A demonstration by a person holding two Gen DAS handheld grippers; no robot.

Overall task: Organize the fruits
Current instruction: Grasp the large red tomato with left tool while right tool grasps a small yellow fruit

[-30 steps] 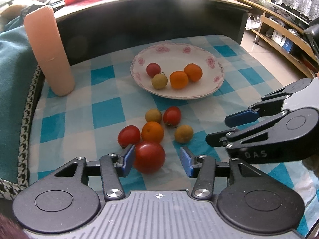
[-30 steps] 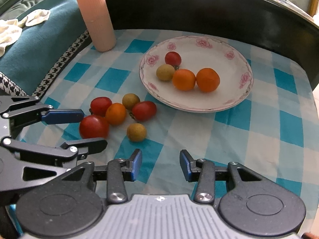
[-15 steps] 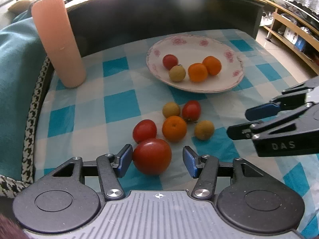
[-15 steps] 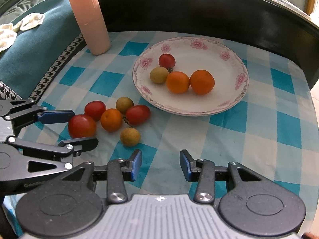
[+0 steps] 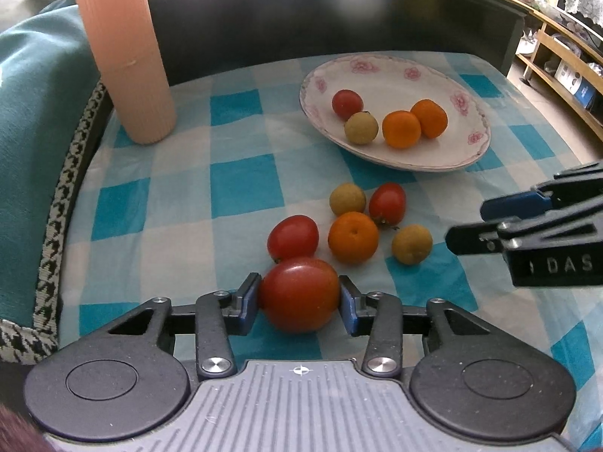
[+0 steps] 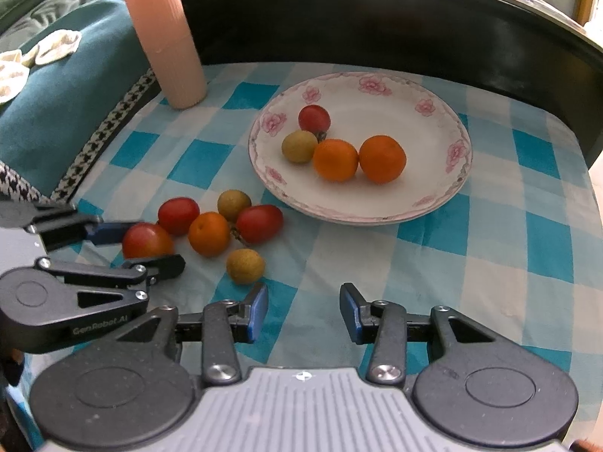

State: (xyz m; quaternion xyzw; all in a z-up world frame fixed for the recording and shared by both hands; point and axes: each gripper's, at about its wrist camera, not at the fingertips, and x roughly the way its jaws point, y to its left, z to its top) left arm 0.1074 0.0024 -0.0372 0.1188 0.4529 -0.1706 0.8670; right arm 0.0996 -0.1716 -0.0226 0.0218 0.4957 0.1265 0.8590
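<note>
My left gripper [image 5: 299, 295] is shut on a large red tomato [image 5: 299, 293], both blue pads touching its sides; the tomato also shows in the right wrist view [image 6: 145, 240]. Just beyond it on the checked cloth lie a smaller tomato [image 5: 293, 236], an orange [image 5: 353, 237], two longans [image 5: 411, 244] and another tomato [image 5: 387, 203]. A white flowered plate [image 5: 467, 150] holds a tomato, a longan and two oranges. My right gripper [image 6: 303, 310] is open and empty above the cloth, right of the loose fruit.
A tall pink ribbed cup [image 5: 126, 52] stands at the back left. A dark curved table edge [image 6: 377, 19] rises behind the plate. A teal blanket [image 5: 26, 143] borders the cloth on the left.
My left gripper has closed its pads onto the large tomato. The left wrist view has shifted, so the plate and fruit sit further right. The right gripper stays open.
</note>
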